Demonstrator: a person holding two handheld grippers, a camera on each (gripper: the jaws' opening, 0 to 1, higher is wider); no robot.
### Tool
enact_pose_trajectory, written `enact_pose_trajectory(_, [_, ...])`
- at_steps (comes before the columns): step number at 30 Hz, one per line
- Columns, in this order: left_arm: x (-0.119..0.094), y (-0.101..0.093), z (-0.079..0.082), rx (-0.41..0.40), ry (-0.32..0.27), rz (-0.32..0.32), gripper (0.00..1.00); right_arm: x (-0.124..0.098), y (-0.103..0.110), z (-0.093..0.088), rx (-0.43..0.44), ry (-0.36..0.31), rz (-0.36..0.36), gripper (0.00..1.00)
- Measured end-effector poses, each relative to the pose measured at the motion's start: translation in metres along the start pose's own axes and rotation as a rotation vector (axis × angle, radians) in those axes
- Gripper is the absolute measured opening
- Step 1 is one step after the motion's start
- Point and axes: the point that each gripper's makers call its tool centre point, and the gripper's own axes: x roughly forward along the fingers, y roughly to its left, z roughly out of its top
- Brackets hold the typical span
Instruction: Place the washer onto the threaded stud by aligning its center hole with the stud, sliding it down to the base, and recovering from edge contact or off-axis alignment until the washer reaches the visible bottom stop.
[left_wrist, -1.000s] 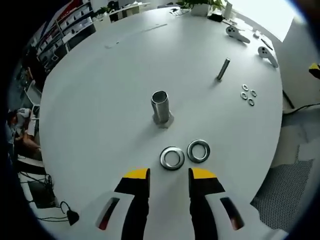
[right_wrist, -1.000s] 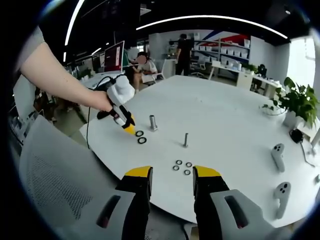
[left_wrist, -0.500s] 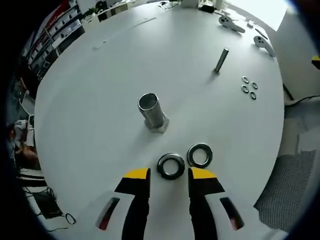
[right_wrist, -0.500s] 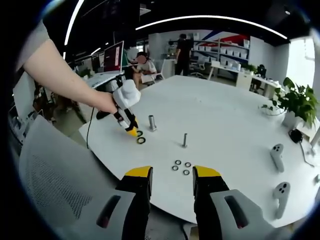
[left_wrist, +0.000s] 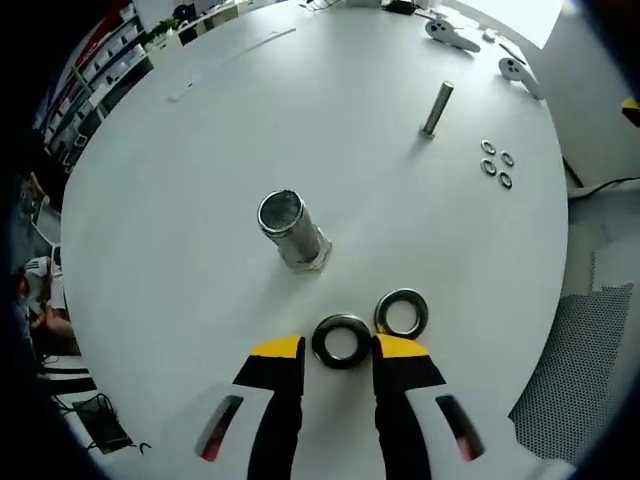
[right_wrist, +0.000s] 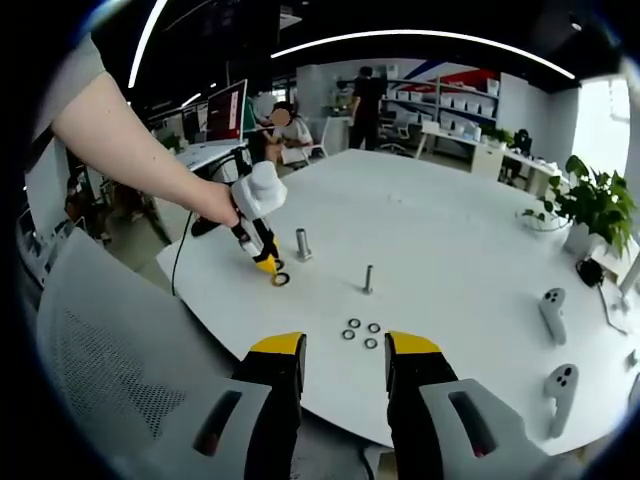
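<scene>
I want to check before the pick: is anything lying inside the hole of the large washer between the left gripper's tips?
Inside the hole of the large washer only bare white table shows. The left gripper is open around it. What is under the ring itself is covered.

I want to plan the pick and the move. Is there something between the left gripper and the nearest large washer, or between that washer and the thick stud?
Nothing visible blocks either path. The left gripper is open, with the nearest washer between its tips. Bare table lies between it and the thick stud. The second large washer sits to the side.
</scene>
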Motion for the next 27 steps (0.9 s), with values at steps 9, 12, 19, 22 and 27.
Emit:
enact_pose_trajectory(9, [-0.001,-0.001,-0.005,0.002,0.065,-0.009,0.21,0.0,0.0,0.0,-0.002,0.004,-0.003,0.34])
enact_pose_trajectory(12, [-0.003,-0.003,-0.014,0.04,0.135,-0.019,0.21,0.0,0.0,0.0,-0.002,0.002,-0.003,0.34])
enact_pose_trajectory(19, [-0.004,-0.003,-0.016,0.021,0.166,-0.015,0.22,-0.001,-0.001,0.001,-0.001,-0.002,-0.006,0.34])
enact_pose_trajectory(22, [-0.003,-0.002,-0.016,0.034,0.186,-0.018,0.22,0.0,-0.001,0.001,-0.003,-0.002,-0.006,0.34])
enact_pose_trajectory(27, [-0.003,-0.002,-0.016,0.023,0.194,-0.008,0.23,-0.001,-0.001,0.001,-0.003,-0.002,-0.007,0.34])
